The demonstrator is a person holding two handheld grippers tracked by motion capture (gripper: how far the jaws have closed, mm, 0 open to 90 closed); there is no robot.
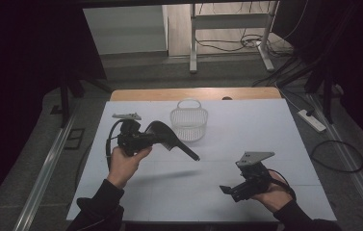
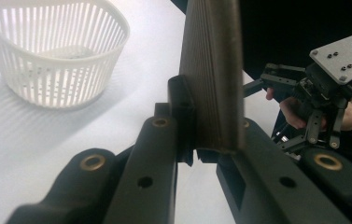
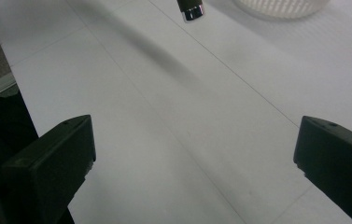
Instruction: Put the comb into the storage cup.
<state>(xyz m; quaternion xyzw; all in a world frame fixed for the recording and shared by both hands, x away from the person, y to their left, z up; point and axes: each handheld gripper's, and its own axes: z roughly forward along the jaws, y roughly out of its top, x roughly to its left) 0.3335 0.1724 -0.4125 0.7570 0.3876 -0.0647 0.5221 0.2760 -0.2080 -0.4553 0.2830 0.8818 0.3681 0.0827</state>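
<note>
The left gripper [image 1: 156,136] was raised above the white table [image 1: 265,125], its black jaws clamped on a dark comb [image 1: 169,139] — a wide, curved head with fine close-set teeth that narrowed into a long, thin handle slanting down to the right, off the table surface and casting a soft shadow beneath it. In the left gripper view the comb [image 2: 213,70] stood upright between the jaws, its ribbed face a field of tight parallel ridges, matte and brownish-black, with the hard plastic jaw pads pressed against its lower edge from both sides. Just behind the comb's head sat a small white basket [image 1: 188,122], oval, of slatted plastic with a thin looped handle at its far rim; in the left gripper view the basket [image 2: 57,56] showed slim vertical ribs and a perforated floor, standing apart from the comb. The right gripper [image 1: 232,188] was held low near the table's front right corner, a grey three-cornered plate on top, its blocky black jaws spread wide with nothing between them. In the right gripper view the comb's handle tip [image 3: 190,9] ended in a shiny metal cap, hanging over the smooth, faintly lined white tabletop [image 3: 164,140], well ahead of the parted jaws.
</note>
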